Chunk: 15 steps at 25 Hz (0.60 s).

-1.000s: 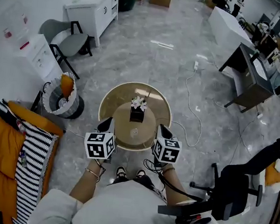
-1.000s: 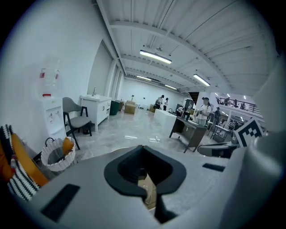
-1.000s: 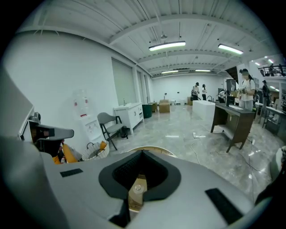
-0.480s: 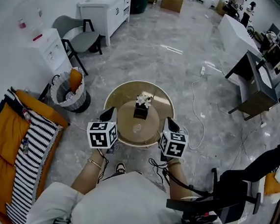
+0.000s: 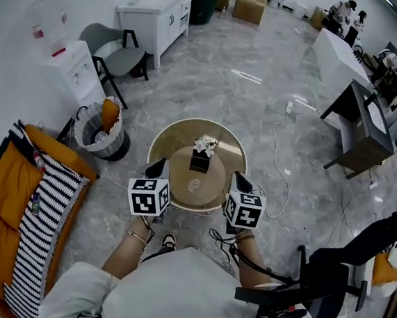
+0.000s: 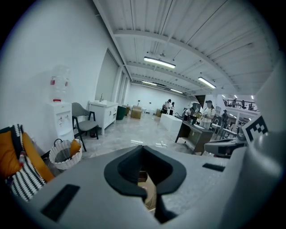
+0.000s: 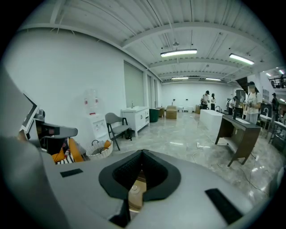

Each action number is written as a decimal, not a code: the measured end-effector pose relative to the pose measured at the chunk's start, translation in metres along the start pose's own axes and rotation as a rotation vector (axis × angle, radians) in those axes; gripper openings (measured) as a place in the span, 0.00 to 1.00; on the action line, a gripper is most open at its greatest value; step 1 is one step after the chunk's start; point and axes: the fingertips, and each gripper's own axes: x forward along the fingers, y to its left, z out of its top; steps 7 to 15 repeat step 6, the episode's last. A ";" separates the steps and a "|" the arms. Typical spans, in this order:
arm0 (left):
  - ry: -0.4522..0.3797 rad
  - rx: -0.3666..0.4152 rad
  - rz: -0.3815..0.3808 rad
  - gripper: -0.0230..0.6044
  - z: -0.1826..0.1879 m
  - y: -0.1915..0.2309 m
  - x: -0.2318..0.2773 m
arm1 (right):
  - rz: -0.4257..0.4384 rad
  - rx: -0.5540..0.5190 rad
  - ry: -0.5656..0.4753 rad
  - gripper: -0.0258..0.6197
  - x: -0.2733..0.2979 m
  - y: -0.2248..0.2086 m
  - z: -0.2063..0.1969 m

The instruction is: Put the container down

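At centre frame from my head camera, the clear container (image 5: 194,184) sits on the round table (image 5: 165,141), just below the flower box (image 5: 200,160). I hold the left gripper (image 5: 157,167) and right gripper (image 5: 239,180) at the table's lower edge, one on either side of the container and apart from it. Both pairs of jaws are closed, gripping nothing. A basket (image 5: 97,127) stands at left of frame.
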 end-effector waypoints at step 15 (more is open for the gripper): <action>0.003 0.001 -0.004 0.05 0.000 -0.008 0.002 | 0.003 -0.005 0.001 0.08 -0.004 -0.003 0.001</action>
